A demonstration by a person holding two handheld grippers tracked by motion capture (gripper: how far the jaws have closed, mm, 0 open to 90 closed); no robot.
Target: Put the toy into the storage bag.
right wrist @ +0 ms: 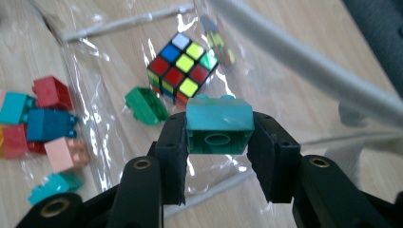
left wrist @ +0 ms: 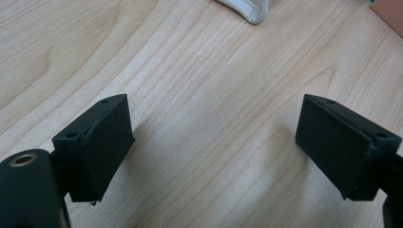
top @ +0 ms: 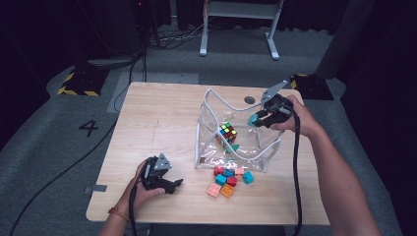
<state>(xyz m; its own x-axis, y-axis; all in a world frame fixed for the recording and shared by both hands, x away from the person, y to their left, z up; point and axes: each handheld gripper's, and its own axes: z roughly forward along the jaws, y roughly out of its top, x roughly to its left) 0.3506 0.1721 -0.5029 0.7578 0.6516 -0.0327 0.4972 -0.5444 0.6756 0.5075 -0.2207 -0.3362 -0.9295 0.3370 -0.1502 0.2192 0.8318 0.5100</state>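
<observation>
The right gripper, arm outstretched at the far right, pinches a teal toy brick over the clear plastic bag, while the left gripper rests spread on the near-left wooden table.

A large dark numeral "4" is marked on the grey floor, at the left of the frame, beside the table.

We see the table brightly lit from above while the room beyond it stays dark. Glare flashes off the clear bag, soft shadows sit under the left gripper's jaws, and the far blocks look blurred.
</observation>
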